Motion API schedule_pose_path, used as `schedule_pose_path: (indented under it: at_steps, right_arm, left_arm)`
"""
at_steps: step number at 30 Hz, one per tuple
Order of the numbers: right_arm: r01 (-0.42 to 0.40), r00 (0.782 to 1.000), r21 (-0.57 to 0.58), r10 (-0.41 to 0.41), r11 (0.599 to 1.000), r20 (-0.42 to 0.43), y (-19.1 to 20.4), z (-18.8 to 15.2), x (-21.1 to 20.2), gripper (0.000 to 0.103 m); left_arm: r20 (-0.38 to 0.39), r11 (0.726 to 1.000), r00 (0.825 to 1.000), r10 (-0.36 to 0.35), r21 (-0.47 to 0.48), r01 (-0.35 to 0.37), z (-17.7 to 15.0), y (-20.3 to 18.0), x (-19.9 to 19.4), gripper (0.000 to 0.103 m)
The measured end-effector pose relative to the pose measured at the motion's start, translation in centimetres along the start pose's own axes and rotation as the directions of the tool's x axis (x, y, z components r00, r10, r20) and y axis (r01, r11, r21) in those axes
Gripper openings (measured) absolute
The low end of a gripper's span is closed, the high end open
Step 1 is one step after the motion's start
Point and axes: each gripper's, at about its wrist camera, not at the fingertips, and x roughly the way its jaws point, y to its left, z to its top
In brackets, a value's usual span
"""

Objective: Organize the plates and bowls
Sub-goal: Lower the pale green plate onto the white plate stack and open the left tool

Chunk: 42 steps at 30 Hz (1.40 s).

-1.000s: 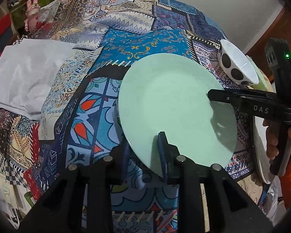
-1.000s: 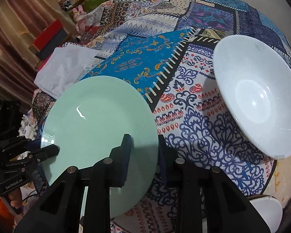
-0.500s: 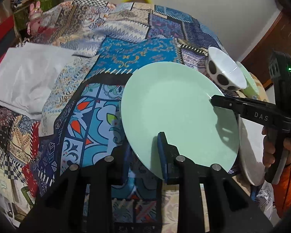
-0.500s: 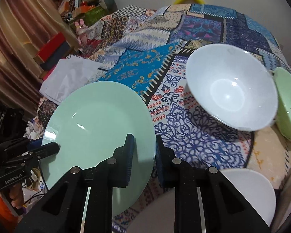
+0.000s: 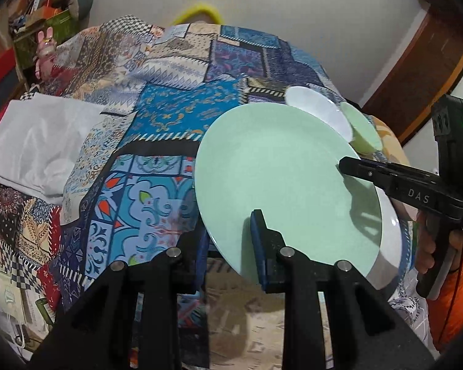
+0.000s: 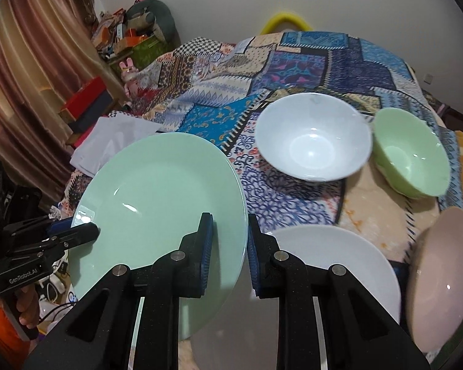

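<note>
Both the left gripper (image 5: 230,240) and right gripper (image 6: 230,246) clamp the green plate (image 6: 160,209), the white plate (image 6: 333,265) lying just below-right of the right gripper.

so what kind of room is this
Probably a lived-in bedroom: the dishes sit on a patchwork quilt over what looks like a bed, with curtains and cluttered shelves behind.

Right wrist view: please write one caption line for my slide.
Both grippers hold the mint-green plate above a white plate.
</note>
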Motion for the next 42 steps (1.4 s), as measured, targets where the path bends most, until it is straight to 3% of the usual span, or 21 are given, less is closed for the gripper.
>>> schedule_pose_path:
  at_steps: [22, 42]
  right_arm:
    - [0.011, 1.0, 0.095, -0.013, 0.995, 0.023, -6.2, -4.8, -4.6, 0.019]
    - [0.009, 1.0, 0.197, -0.004, 0.98, -0.026, -9.9, -8.4, -4.1, 0.019]
  left_arm:
    - [-0.024, 0.997, 0.999, -0.025, 0.077, 0.027, -1.5, -8.3, 1.0, 0.026]
    - [-0.125, 0.992, 0.992, -0.029, 0.117, 0.044, -2.6, -12.2, 5.7, 0.026]
